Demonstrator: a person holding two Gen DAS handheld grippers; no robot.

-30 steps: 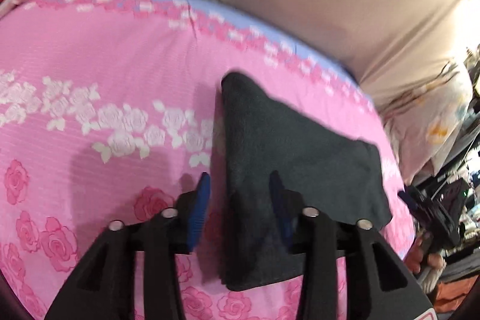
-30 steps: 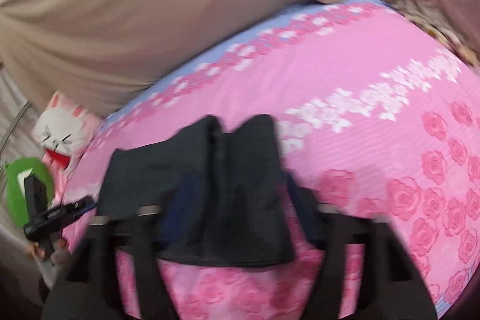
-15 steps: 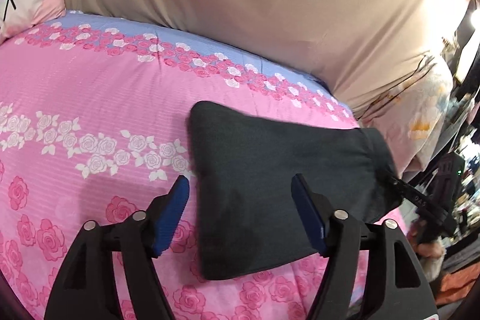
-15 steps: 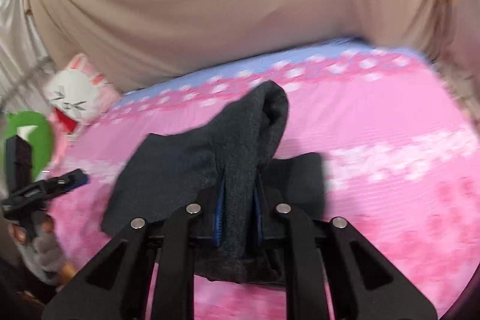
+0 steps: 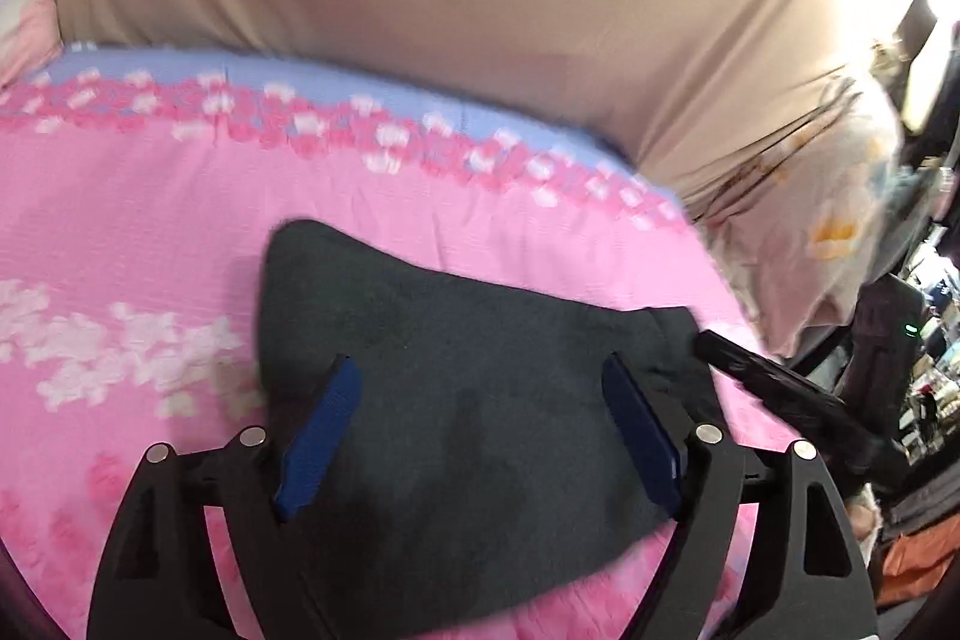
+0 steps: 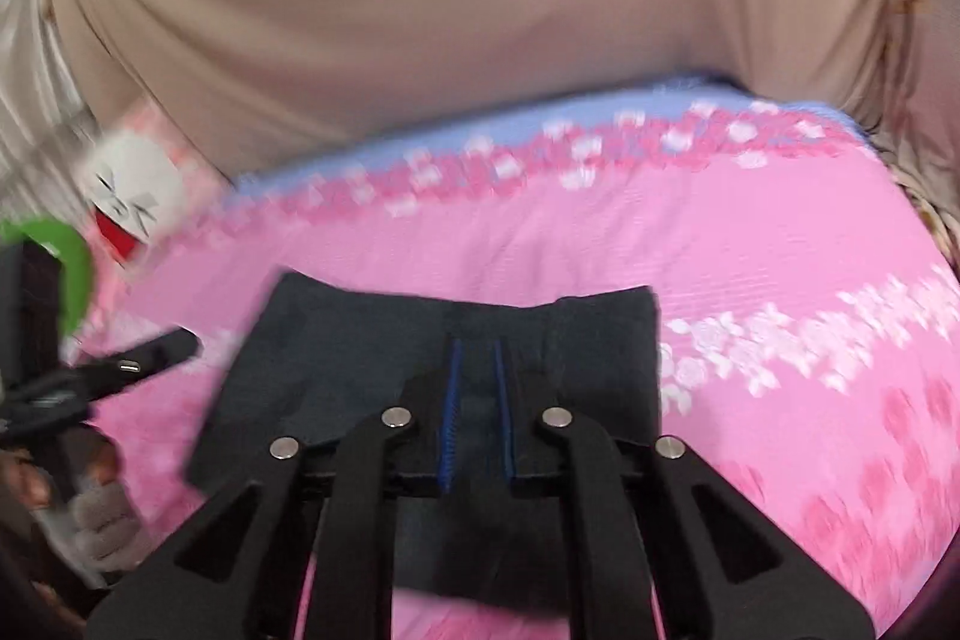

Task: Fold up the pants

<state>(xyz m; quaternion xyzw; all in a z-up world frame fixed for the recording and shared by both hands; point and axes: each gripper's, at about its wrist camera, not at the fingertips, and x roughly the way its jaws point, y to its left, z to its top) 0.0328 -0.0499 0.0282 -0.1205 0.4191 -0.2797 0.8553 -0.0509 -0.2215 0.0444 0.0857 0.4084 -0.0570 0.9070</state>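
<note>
The dark grey pants (image 5: 480,400) lie folded on the pink flowered bed. My left gripper (image 5: 480,388) is open, its blue pads spread wide above the pants, holding nothing. In the right wrist view my right gripper (image 6: 477,358) is shut on a fold of the pants (image 6: 360,370), with the cloth pinched between the blue pads. The right gripper's black tip (image 5: 774,394) shows at the pants' right end in the left wrist view. The left gripper (image 6: 120,370) shows at the left edge of the right wrist view.
A beige curtain (image 5: 480,10) hangs behind the bed. A white plush rabbit (image 6: 132,196) and a green object (image 6: 66,268) sit at the bed's left end. A floral pillow (image 5: 828,232) and room clutter are to the right. The pink bedspread (image 6: 780,280) extends right.
My left gripper opened and drew back from the pants. My right gripper closed on a fold of the pants, lifted it, then brought it lower so the cloth lies flatter.
</note>
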